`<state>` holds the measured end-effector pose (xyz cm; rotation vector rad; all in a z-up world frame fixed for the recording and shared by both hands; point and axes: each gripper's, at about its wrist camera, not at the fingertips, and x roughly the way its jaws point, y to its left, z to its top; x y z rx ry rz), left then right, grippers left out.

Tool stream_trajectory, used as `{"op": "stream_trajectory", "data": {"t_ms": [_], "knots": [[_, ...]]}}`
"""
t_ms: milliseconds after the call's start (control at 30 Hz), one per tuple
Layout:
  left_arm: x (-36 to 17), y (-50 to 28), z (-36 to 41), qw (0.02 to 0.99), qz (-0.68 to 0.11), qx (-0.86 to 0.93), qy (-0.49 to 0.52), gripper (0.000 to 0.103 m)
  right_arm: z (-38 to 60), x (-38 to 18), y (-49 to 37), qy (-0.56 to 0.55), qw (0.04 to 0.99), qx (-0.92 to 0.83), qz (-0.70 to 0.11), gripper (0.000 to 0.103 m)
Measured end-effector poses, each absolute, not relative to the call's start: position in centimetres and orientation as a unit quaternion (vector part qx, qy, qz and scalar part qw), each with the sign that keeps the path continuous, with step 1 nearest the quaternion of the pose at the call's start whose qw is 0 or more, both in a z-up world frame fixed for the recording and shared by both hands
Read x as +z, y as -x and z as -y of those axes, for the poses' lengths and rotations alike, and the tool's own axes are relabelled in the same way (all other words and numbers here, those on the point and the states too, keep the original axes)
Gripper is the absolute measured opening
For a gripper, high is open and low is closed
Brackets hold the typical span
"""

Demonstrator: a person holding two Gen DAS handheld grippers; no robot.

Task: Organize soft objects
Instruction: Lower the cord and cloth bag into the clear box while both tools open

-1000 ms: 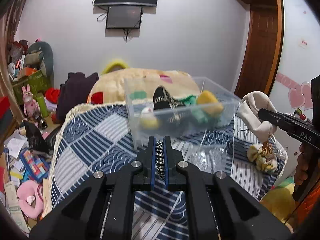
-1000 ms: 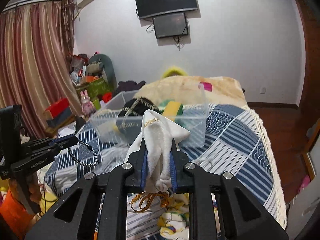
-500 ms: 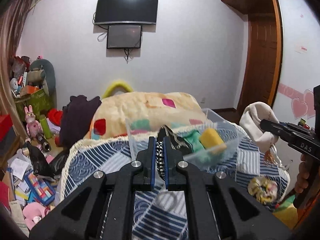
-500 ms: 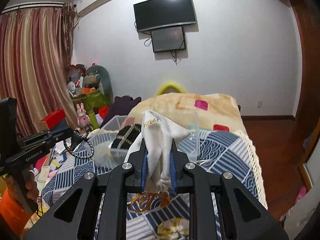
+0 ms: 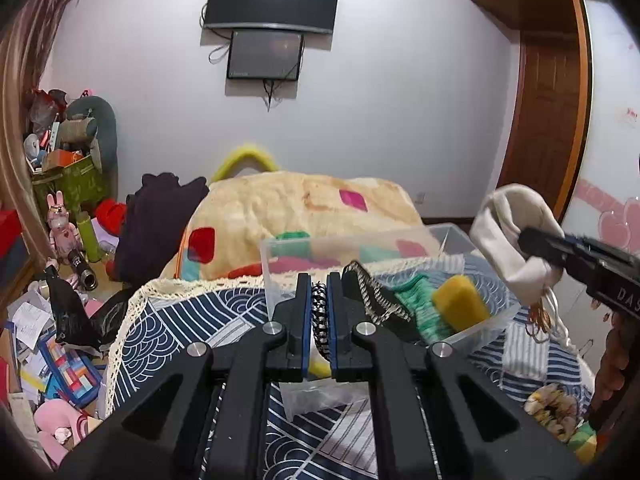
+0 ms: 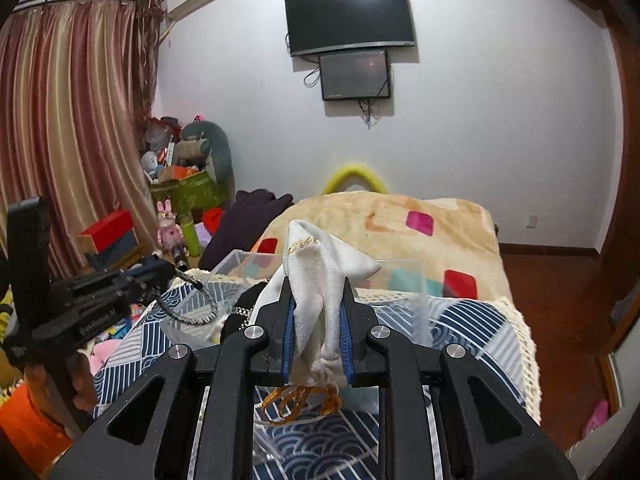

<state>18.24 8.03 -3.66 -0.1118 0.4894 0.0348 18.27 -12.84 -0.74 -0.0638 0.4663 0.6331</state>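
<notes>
Left hand-held gripper (image 5: pixel 319 312) and right hand-held gripper (image 6: pixel 316 312) both clamped closed, raised side by side.

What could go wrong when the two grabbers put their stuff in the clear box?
The left gripper pinches only a thin braided loop, which dangles freely and might snag the clear box rim. The right gripper holds a white pouch whose gold cord hangs loose underneath and could catch on the wall or trail outside. The box already holds a yellow sponge and other things, so new items may pile up and spill.
</notes>
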Motion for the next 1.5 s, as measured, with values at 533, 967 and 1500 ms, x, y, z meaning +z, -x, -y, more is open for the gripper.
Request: {"op": "stream_trajectory", "data": {"t_ms": [533,967,1500], "knots": [[-6.7,-20.6,-7.6,0.953,-0.301,0.006,0.028,0.006,8.1,-5.0,-21.8,0.112,0.895,0.305,-0.307,0.017],[-6.5,-19.1,-7.5,0.952,-0.305,0.005,0.028,0.02,8.5,-4.5,-21.1,0.125,0.891,0.305,-0.313,0.029],[-3.2,-13.9,-5.5,0.964,-0.263,-0.017,0.016,0.053,13.4,-1.6,-16.3,0.09,0.916,0.298,-0.251,0.046]]}}
